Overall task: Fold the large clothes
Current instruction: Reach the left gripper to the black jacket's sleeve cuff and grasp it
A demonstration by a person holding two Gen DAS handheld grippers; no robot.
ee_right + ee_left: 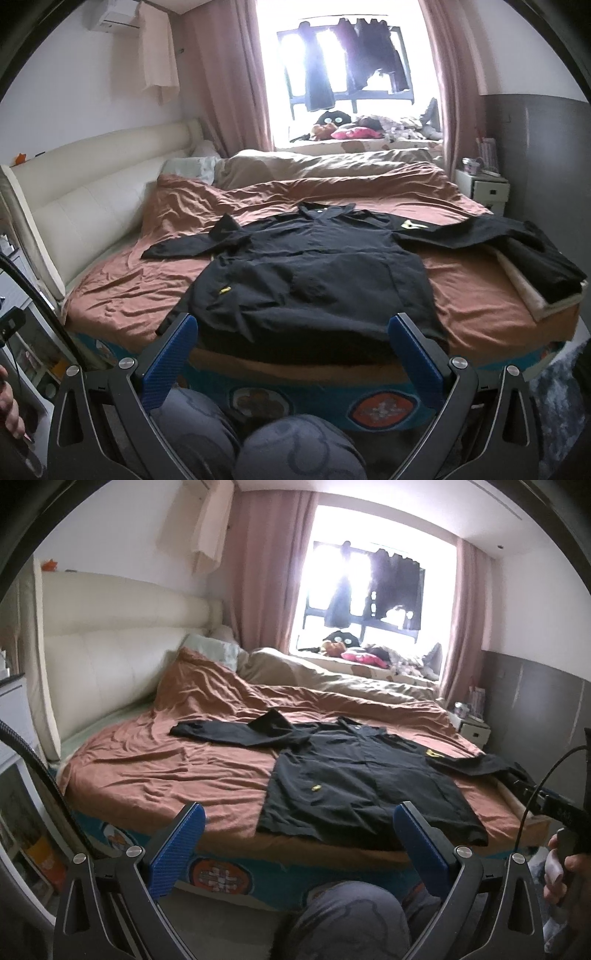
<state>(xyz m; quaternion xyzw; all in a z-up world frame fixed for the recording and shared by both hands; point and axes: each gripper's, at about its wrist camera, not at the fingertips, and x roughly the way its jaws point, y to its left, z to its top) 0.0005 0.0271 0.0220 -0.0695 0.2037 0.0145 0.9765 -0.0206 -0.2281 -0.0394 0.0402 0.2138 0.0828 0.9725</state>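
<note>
A large black jacket (pixel 354 775) lies spread flat on the rust-brown bedspread (pixel 155 771), sleeves out to both sides, hem toward me at the bed's near edge. It also shows in the right wrist view (pixel 314 273). My left gripper (pixel 299 830) is open and empty, held in front of the bed's near edge, its fingers apart below the hem. My right gripper (pixel 293 339) is open and empty, its blue fingertips just short of the hem. The right sleeve (pixel 480 232) reaches over a folded pile at the bed's right corner.
A pile of folded dark and cream clothes (pixel 543 284) sits on the bed's right corner. A beige duvet (pixel 325 162) lies at the far side under the window. A cream headboard (pixel 96 195) is on the left, a white nightstand (pixel 484 188) on the right. My knees (pixel 288 450) are below.
</note>
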